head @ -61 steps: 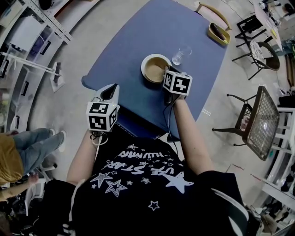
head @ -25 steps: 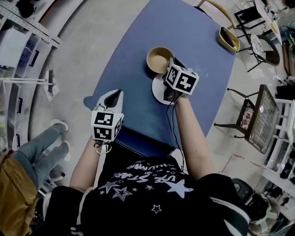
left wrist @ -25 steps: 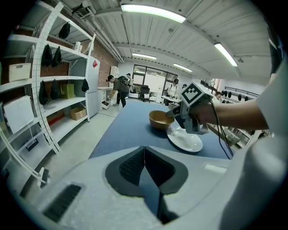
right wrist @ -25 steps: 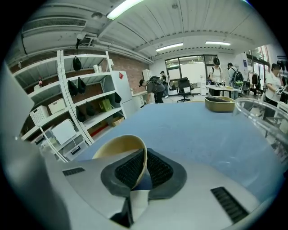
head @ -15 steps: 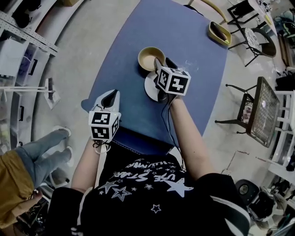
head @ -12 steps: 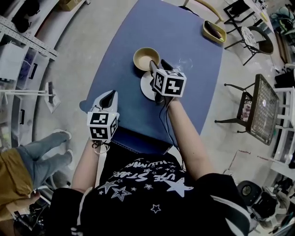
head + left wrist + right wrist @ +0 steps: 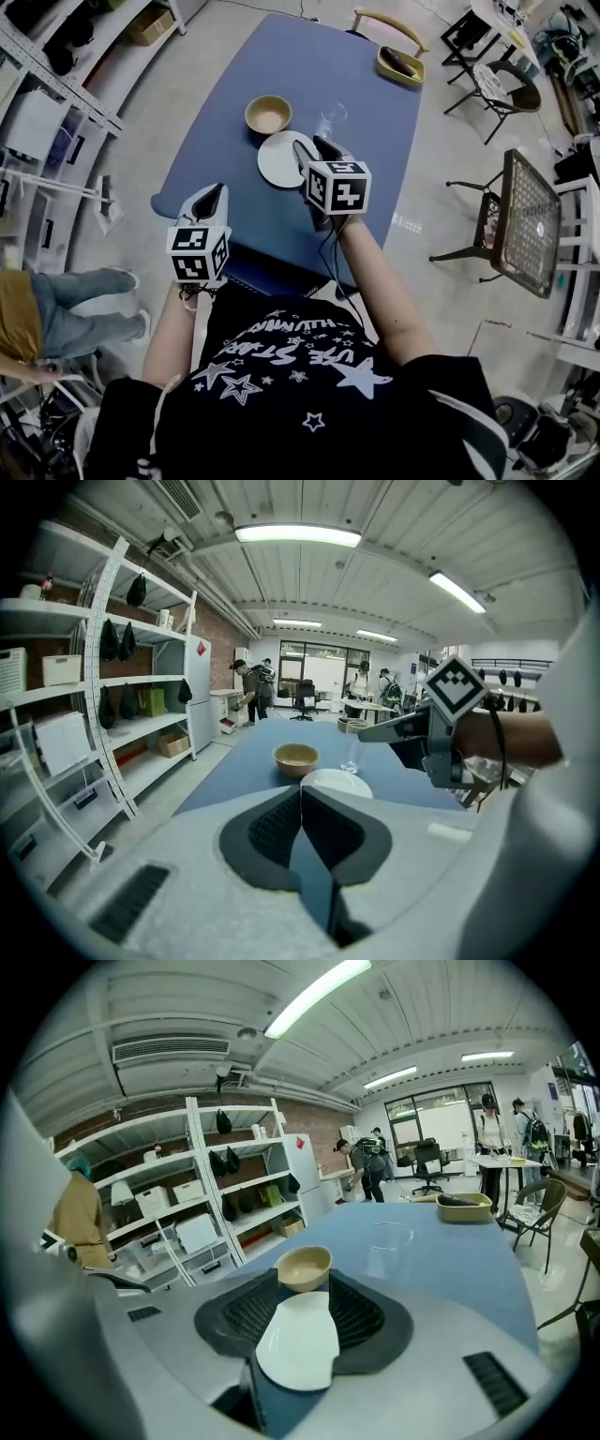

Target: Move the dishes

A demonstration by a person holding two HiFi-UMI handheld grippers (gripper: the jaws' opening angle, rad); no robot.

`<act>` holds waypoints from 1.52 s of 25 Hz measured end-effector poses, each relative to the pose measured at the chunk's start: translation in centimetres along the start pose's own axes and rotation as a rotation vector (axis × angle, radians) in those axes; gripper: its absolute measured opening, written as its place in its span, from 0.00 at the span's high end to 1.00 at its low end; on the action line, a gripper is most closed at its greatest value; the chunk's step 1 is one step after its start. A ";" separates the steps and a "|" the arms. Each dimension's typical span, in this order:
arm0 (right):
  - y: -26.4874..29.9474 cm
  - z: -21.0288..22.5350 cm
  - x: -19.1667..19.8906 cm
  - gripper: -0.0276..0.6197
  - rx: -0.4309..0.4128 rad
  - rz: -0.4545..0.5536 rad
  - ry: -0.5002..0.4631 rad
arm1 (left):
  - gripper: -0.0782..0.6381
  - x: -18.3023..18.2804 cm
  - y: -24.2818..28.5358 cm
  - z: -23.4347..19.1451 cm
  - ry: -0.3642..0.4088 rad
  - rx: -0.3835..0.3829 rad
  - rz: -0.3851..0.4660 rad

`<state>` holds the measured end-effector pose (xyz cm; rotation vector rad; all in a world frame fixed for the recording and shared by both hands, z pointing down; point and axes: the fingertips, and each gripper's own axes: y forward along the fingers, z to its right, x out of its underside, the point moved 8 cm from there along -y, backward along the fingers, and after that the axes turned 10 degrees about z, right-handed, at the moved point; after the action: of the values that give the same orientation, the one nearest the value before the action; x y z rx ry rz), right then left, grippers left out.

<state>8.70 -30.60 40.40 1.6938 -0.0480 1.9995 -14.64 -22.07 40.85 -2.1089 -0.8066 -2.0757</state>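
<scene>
— Right gripper [image 7: 302, 1286] first: your jaws stand wide apart and clamp nothing. The white plate [image 7: 298, 1342] lies flat on the blue table [image 7: 234, 187] and shows in the gap between them, under the tips.

— And my other one?

— Your left gripper [image 7: 301, 794] has its 2 pads pressed together with nothing in them. It hangs over the table's near corner, well behind the dishes.

— So how much is done?

— From how things lie, I judge you're partway. The tan bowl [image 7: 267, 114] sits on its own just past the plate from your right jaws. The glass [image 7: 330, 120] stands beyond those tips, slightly to their right. The yellow dish [image 7: 400, 66] is far ahead of both tools, at the table's end.

— What's left?

— I can't tell where each piece belongs. Whether the plate stays under your jaws or needs another grip is unclear, and you may have the glass and the yellow dish to deal with too.
</scene>
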 end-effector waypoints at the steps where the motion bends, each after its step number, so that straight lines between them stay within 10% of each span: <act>1: -1.2 0.5 0.1 0.69 -0.007 0.004 -0.004 | 0.86 0.1 -0.7 1.1 0.004 -0.008 0.005; 14: -9.5 5.1 5.5 0.95 -0.052 -0.039 0.063 | 0.86 3.6 -6.7 8.7 -0.034 -0.088 -0.044; 38: -18.4 0.9 8.5 0.95 -0.012 -0.030 -0.096 | 0.86 6.8 -13.2 8.8 -0.118 -0.017 -0.035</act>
<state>16.17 -11.91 43.09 1.7713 -0.0678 1.8918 -12.38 -5.03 42.57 -2.2606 -0.8489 -1.9967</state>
